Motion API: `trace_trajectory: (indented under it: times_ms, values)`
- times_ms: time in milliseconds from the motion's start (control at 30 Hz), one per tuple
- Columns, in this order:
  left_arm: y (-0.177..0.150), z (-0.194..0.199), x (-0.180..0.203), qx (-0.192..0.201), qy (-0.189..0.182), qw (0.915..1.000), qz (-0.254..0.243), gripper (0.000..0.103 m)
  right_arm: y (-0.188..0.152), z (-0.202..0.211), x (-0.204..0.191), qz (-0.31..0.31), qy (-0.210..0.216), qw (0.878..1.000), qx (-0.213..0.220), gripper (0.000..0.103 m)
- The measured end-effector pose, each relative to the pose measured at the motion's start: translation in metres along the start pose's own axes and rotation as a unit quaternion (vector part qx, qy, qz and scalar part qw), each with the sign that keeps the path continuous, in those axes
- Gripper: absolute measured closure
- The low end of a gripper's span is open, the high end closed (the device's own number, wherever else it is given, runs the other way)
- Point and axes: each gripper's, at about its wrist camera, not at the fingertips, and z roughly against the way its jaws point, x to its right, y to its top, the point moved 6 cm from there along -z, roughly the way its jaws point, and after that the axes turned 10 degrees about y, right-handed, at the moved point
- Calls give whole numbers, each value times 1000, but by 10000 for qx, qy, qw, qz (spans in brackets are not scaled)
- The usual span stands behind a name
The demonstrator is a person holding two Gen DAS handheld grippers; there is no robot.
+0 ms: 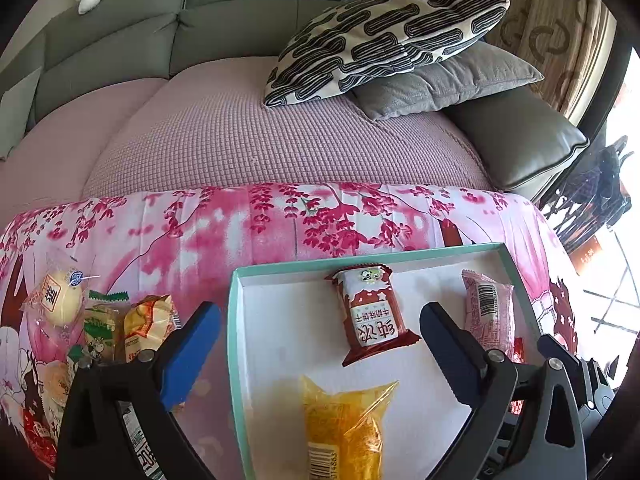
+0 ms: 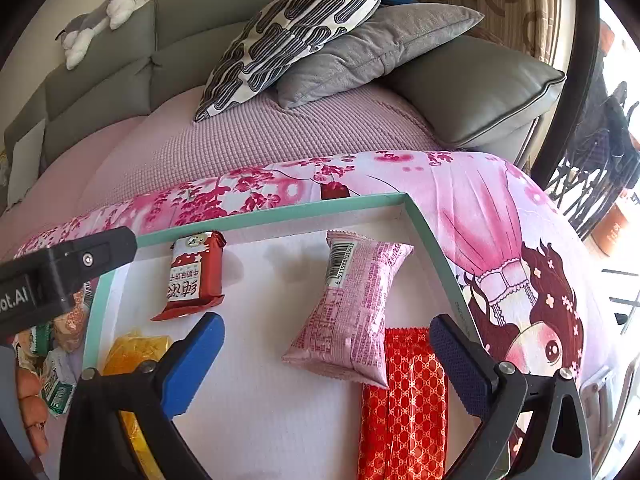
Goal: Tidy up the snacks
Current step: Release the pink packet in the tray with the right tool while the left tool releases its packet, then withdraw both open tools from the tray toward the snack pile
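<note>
Both jaws gape empty: yellow packet below left, pink packet seemingly between right.

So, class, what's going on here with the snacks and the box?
A person holding a claw in each hand is sorting snacks into a teal-rimmed box. Both the left claw and the right claw are open and empty. The yellow packet, dark red packet, pink packet and red patterned packet lie inside; a pile of snacks waits outside.
</note>
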Motion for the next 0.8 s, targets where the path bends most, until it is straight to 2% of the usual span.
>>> trace_trajectory:
  times_ms: [133,267,400,500,600,800]
  values:
    - [-14,12,-18,124,24,9999,96,3,-10,15,-6,102,-22,9999,99,0]
    - [-28,29,-36,398,365,9985,134,3,-22,29,-10,77,-25,9999,142,0]
    - [-38,46,-49,768,677,9947,76,3,-31,35,-23,-28,414,9988,247,0]
    - [-47,58,-61,977,950,9905,156,3,-38,38,-32,21,387,9986,346,0]
    - [-56,65,-73,1028,1143,9876,304,3,-43,40,-39,36,371,9985,389,0]
    - [-73,64,-92,954,1532,9832,289,3,-50,41,-50,88,412,9982,419,0]
